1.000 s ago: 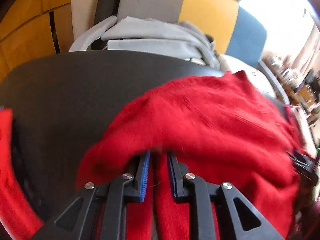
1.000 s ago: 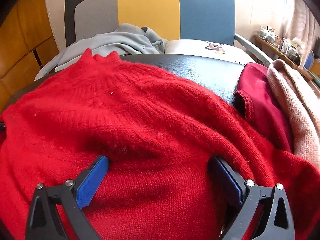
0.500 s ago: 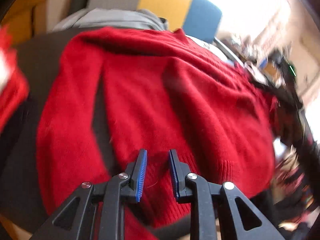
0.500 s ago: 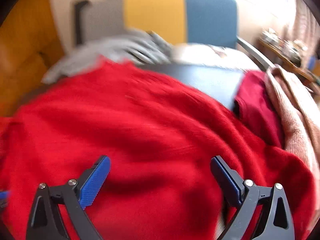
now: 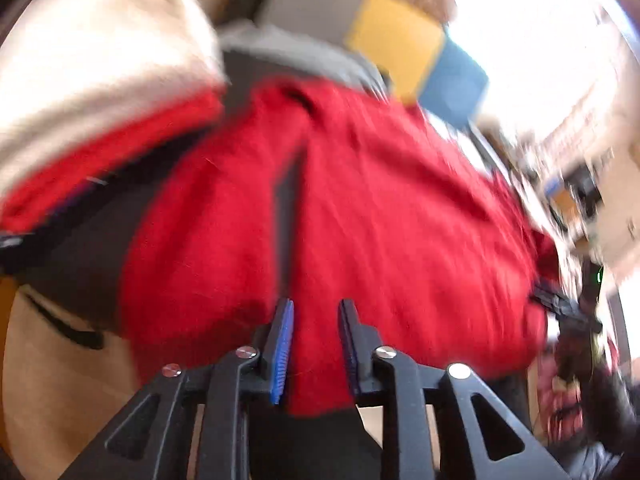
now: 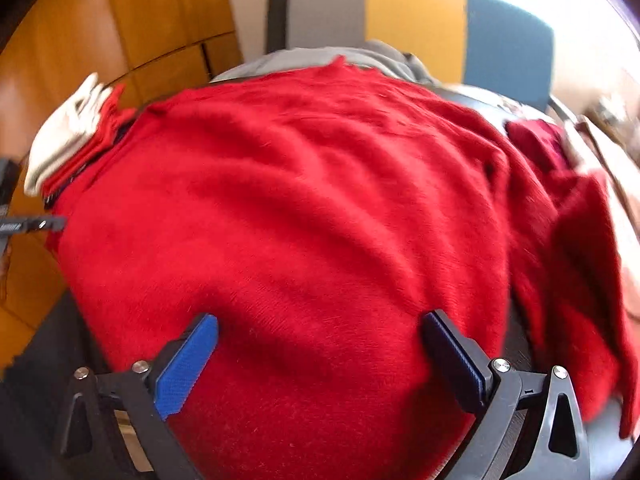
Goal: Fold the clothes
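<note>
Red sweater [image 6: 320, 208] lies spread over the dark bench [image 5: 80, 264]; left gripper [image 5: 314, 344] pinches its near hem to draw it flat, right gripper [image 6: 320, 356] hovers spread wide above.

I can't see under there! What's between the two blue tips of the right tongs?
Only red sweater. In the right wrist view the right tongs stand wide open, and the sweater's fuzzy knit fills the whole gap between them.
</note>
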The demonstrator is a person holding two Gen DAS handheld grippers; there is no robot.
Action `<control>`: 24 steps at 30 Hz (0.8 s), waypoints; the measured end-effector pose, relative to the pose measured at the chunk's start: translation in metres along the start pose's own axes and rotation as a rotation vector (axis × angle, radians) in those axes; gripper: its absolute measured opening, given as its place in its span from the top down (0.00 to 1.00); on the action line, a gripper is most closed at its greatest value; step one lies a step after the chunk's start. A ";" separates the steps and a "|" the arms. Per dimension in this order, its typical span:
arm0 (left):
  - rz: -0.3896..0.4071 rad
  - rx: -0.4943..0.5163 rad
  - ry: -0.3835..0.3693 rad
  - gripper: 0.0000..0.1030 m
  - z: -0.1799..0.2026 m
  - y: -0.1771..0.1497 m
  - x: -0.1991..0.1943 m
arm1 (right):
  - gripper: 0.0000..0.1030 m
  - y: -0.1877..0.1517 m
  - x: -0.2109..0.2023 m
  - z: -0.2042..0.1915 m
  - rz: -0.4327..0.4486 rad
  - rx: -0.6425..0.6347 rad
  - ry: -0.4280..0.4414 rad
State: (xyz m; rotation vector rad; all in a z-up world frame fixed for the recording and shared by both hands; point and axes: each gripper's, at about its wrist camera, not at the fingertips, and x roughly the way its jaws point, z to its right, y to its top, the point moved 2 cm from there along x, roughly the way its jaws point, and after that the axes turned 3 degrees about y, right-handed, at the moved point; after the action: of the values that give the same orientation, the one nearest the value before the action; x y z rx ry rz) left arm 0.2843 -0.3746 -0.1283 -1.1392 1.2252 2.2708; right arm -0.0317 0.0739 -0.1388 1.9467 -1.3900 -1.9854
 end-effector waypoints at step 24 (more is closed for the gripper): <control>-0.060 0.193 0.526 0.77 0.038 0.177 0.178 | 0.00 0.069 0.068 -0.030 0.132 0.085 0.003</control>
State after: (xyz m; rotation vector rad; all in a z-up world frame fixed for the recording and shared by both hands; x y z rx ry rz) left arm 0.0478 -0.4623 -0.1558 -1.7302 1.5260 1.8120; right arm -0.0594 -0.0238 -0.1460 1.8359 -1.5817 -1.8955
